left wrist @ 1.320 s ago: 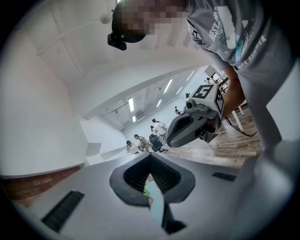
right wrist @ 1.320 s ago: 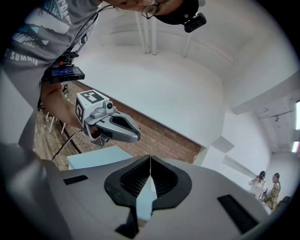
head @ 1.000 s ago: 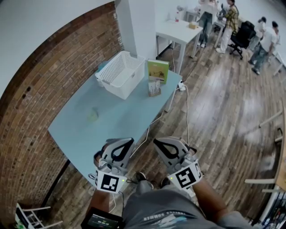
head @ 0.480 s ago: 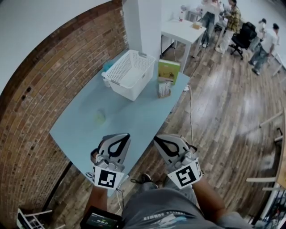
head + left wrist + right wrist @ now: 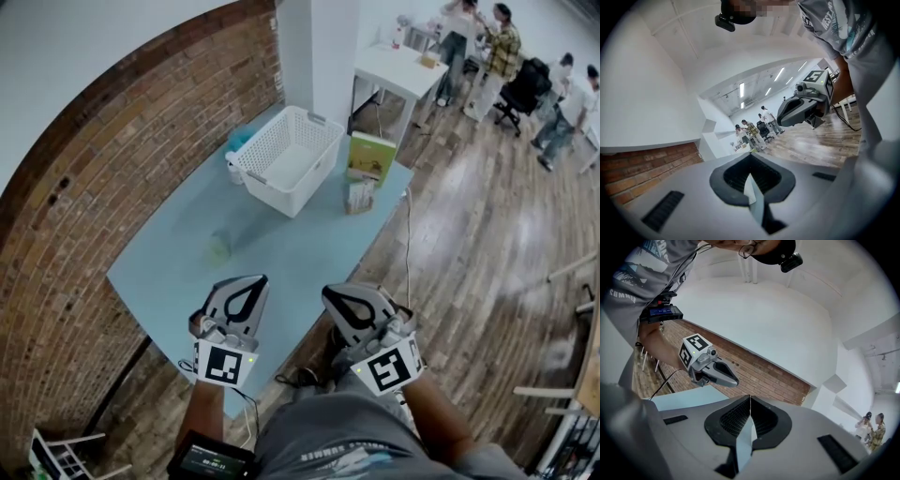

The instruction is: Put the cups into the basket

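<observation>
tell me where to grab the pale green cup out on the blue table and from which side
Probably across its side wall, below the rim. The cup looks upright and stands alone on the table, apart from the basket, so come level from the near edge. The left gripper is nearest, but shut.
</observation>
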Tool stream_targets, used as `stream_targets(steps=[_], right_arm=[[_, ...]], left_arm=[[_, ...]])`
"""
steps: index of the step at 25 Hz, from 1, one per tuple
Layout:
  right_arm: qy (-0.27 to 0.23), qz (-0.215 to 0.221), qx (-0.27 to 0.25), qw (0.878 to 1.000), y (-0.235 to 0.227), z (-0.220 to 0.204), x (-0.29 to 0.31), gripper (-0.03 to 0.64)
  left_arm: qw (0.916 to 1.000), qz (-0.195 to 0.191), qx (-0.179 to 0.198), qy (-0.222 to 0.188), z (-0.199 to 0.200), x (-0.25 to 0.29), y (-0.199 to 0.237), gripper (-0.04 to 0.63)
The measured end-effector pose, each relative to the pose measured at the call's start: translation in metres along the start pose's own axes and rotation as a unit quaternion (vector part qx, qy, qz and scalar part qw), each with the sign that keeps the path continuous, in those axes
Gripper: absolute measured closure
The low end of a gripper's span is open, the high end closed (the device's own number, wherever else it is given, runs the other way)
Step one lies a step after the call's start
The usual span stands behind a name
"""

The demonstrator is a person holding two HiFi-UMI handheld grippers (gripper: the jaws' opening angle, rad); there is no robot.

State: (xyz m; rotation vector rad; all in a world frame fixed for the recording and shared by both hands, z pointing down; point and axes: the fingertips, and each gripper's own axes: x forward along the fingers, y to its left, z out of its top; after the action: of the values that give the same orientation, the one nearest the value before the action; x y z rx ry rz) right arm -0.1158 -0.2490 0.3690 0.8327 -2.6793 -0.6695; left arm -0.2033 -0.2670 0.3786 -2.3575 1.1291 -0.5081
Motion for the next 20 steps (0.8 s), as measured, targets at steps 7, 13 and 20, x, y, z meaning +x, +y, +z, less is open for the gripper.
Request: stream_targets(steps=[7,13,20], right_arm=[[-0.008,0.018,0.009,1.000,-0.020,-0.013,0.023,0.603],[-0.007,0.031,0.020,0.999,-0.033,-0.027,0.041,0.603],[0.002,0.040,0.030,0.999,-0.044,-0.049,0.052,0.603]], left_arm=[[0.9986,0.016,-0.011,0.050,-0.041,0.022,0.022,0.597],[0.9951,0.022,-0.027,0.092,-0.082,0.036,0.036,0.595],[0.9882,0.030,-0.061,0.137,-0.140,0.053,0.046,0.594]])
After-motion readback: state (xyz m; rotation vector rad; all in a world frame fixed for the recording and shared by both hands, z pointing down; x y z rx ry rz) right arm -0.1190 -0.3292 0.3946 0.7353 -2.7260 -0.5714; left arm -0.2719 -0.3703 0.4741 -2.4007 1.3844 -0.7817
